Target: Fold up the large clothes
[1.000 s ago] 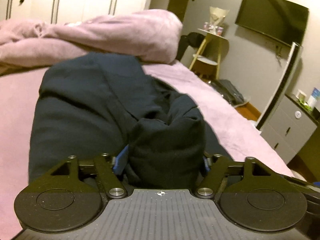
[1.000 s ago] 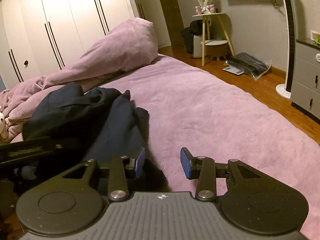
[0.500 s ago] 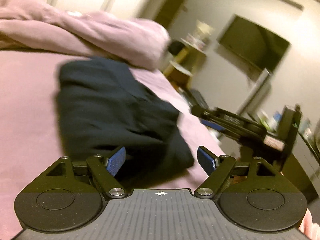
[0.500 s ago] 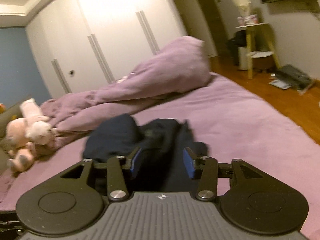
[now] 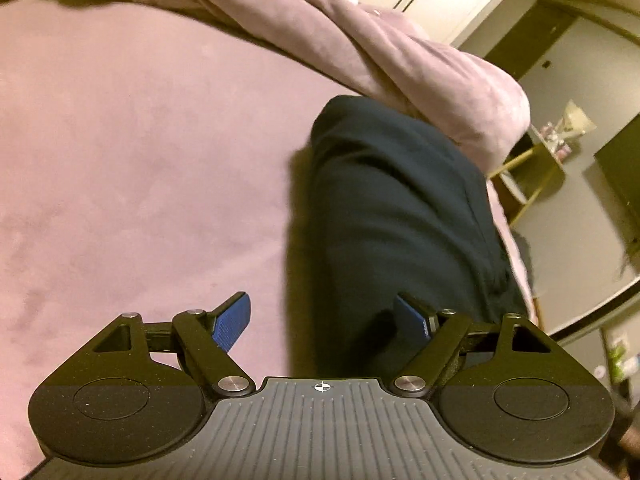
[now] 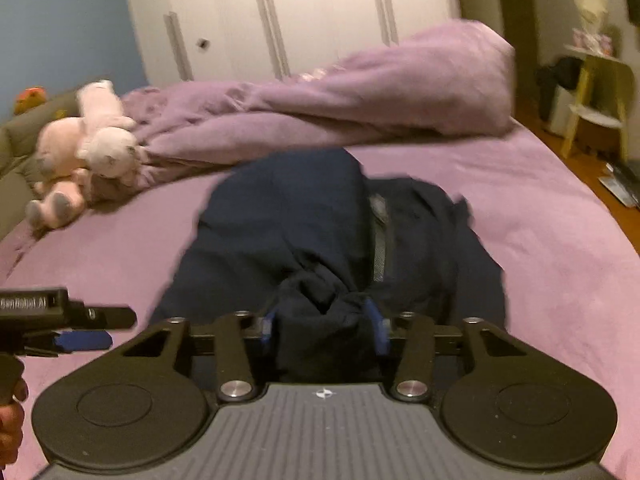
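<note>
dark navy garment [image 6: 288,220] lies bunched on the purple bed [image 6: 560,248], roughly folded over itself, with a grey zipper strip showing along its right half. my right claw [image 6: 322,326] is clamped on a gathered wad at the garment's near edge, blue pads pressed into the cloth on both sides. my left claw [image 5: 326,320] stands wide, holding nothing; its left pad is over bare bed beside the garment and its right pad is over the dark cloth.

behind the garment a rumpled purple duvet [image 6: 340,96] runs across the bed, touching or nearly touching the cloth's far edge. a pink plush toy [image 6: 84,144] sits to the garment's far left, at the duvet's end. white wardrobe doors [image 6: 312,12] stand beyond the duvet, and a yellow side table [image 6: 596,96] is off to the garment's far right.

a second ago the left claw gripped the cloth and the right was open; now they've swapped.
</note>
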Demonstrator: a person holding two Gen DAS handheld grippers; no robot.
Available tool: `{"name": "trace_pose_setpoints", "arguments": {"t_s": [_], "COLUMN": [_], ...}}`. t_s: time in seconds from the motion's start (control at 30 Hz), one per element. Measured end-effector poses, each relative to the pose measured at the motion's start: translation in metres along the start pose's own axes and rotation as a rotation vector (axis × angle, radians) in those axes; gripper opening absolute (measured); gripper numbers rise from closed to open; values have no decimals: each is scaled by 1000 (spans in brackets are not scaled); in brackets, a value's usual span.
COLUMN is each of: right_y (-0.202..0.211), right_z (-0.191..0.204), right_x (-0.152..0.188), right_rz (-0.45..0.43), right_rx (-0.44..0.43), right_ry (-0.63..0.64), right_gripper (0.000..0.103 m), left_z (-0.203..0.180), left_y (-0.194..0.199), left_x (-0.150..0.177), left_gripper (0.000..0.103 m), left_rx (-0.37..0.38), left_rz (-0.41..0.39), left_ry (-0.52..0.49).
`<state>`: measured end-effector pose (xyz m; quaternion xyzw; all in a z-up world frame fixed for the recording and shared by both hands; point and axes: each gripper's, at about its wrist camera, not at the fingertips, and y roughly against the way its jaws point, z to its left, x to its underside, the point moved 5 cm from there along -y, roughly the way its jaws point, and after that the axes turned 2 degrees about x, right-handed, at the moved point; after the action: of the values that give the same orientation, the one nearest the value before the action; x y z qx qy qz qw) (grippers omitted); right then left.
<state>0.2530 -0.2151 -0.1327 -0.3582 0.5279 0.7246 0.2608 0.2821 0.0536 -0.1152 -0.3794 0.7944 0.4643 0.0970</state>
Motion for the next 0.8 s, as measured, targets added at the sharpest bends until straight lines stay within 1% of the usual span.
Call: {"name": "trace_pose_setpoints", "arguments": {"t_s": [0.07,0.13,0.23,0.27,0.3,0.33,0.37,0.43,0.5,0.57,0.63,0.67,0.7,0.77,0.8], "right_y": [2,2,-2,0,4,8,14,20,19,3,-22,-34,-43,-56,-61], "right_z": [-11,-20,-33,-34,-35,-36,-39,-50,-67,-80,-90,-90,-90,-90,-88], "right_x": [12,24,31,30,28,25,20,7,-5,-11,-12,-14,-14,-18,-21], "right_rz": [21,30,12,-4,-16,-24,-33,-58,-72,-11,66,102,121,136,144], "right_rx": [11,7,-34,-59,-86,-106,-131,-152,-183,-207,-263,-299,-329,-347,-353], "right_ry": [-52,-106,-190,-196,-196,-200,-216,-276,-353,-426,-512,-544,-571,-608,-606], "right_gripper": [35,35,36,37,38,45,59,78,82,82,82,85,86,87,87], "left_z": [-6,-10,-13,-14,-14,-16,-16,-17,-18,-21,-24,-24,-25,-27,-28], "left_y": [-13,-24,-40,-44,-47,-52,-53,-52,-51,-52,-51,-44,-44,-42,-43], "left_x": [-2,-2,-1,-1,-1,-2,-2,-2,-1,-2,-3,-1,-2,-1,-2], "left_gripper": [83,83,83,84,84,84,85,85,85,85,85,85,85,85,86], "left_rx": [9,38,130,148,134,130,134,139,138,130,119,113,110,102,97], "left_rz": [-3,17,67,78,72,67,67,68,69,71,75,75,77,82,84], "left_ry": [11,25,116,133,127,117,111,119,117,103,83,76,71,66,63]}}
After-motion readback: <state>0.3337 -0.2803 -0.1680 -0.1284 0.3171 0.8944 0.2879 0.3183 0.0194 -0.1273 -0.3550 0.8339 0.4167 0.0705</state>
